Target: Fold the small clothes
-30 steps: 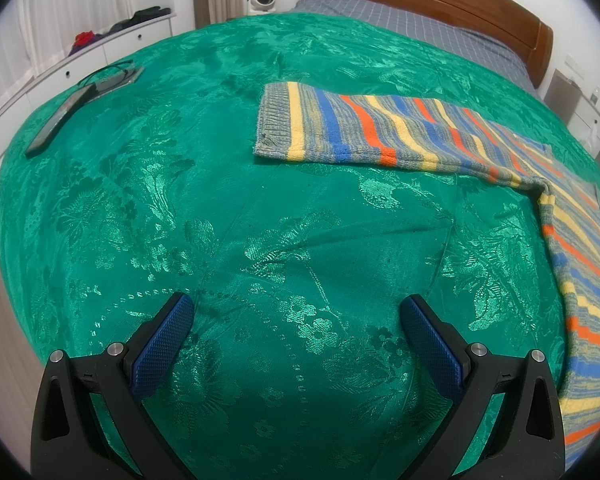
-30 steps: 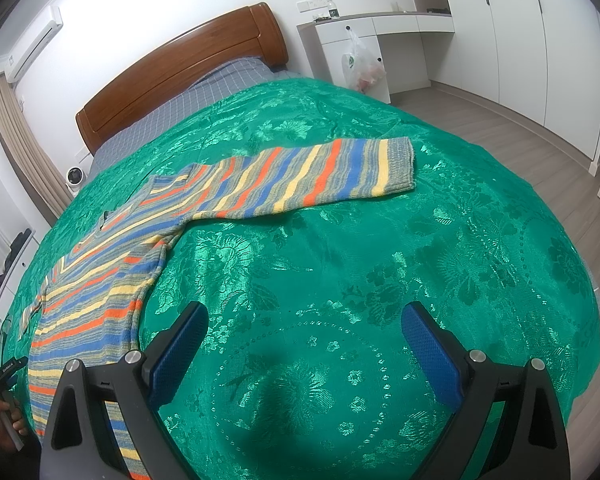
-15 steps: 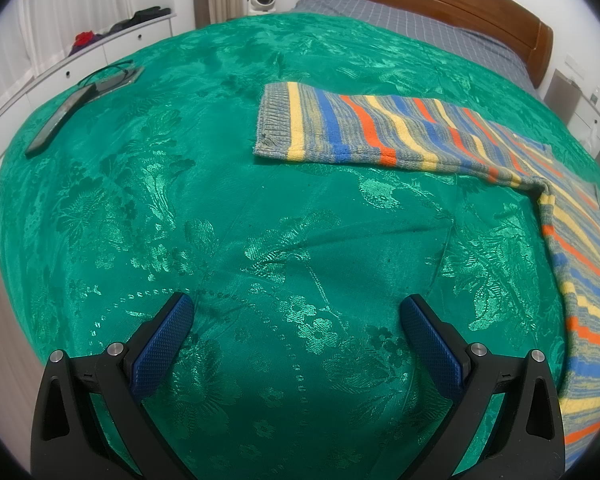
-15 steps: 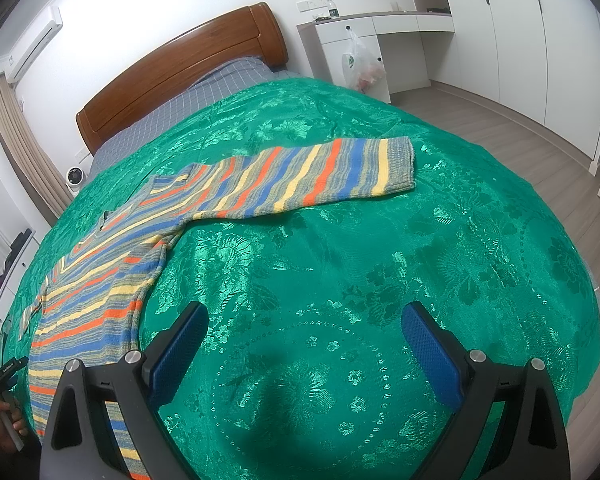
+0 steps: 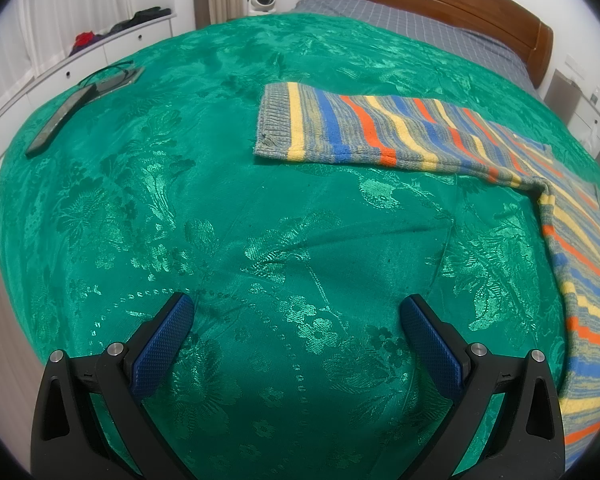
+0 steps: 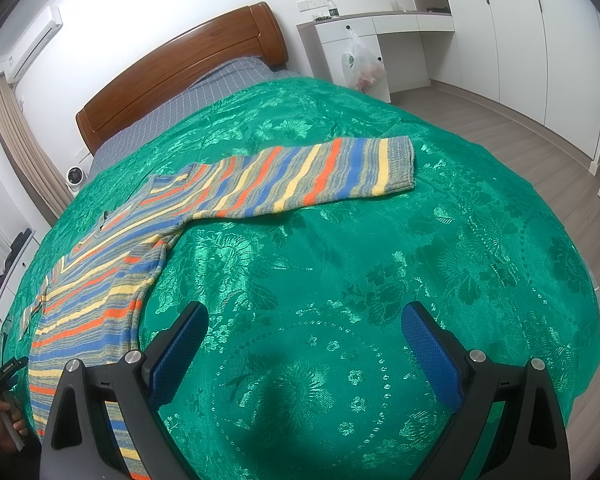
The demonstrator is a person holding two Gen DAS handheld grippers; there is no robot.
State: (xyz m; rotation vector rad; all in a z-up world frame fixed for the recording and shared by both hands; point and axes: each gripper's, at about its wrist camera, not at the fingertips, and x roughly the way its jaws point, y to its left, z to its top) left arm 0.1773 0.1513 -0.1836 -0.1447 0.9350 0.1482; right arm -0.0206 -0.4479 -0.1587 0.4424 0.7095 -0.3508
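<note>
One striped sweater (image 6: 260, 184) lies flat on the bed (image 5: 220, 208).
Two tongs, left (image 5: 296, 316) and right (image 6: 304, 324), hang wide open, both empty.

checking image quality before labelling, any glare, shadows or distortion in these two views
Left wrist view: strong fisheye bulge in the bed cover, black vignette corners, soft sheen on the weave, sweater sharp. Right wrist view: same bulge, brighter glare patches on the cover near the sweater, a soft dark shadow on the cover between the open right gripper fingers.
</note>
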